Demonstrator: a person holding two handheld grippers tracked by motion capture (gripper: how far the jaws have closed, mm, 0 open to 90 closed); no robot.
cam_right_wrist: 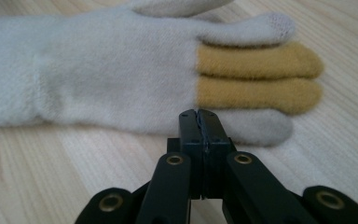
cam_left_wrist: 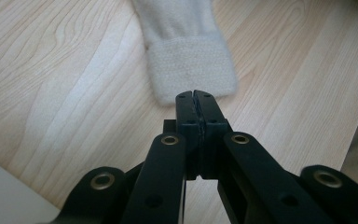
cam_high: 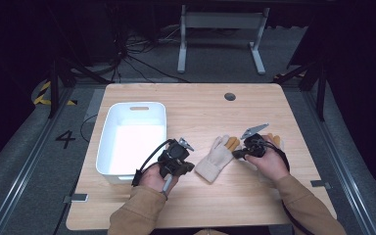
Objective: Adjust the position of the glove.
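A cream knit glove (cam_high: 219, 155) with two yellow fingers lies flat on the wooden table (cam_high: 200, 107), cuff toward the person. My left gripper (cam_high: 190, 167) is shut and empty, its tips just short of the glove's cuff (cam_left_wrist: 191, 65). My right gripper (cam_high: 236, 154) is also shut and empty, hovering close over the little-finger edge of the glove (cam_right_wrist: 121, 70), next to the yellow fingers (cam_right_wrist: 256, 74). In the left gripper view the gripper (cam_left_wrist: 196, 95) has its jaws pressed together, and so does the gripper (cam_right_wrist: 199, 114) in the right gripper view.
A white plastic bin (cam_high: 108, 147) stands empty at the table's left, close to my left hand; its corner (cam_left_wrist: 4, 203) shows in the left gripper view. A second glove's yellow fingertips (cam_high: 274, 139) peek out behind my right gripper. A round cable hole (cam_high: 230, 96) sits at the far edge.
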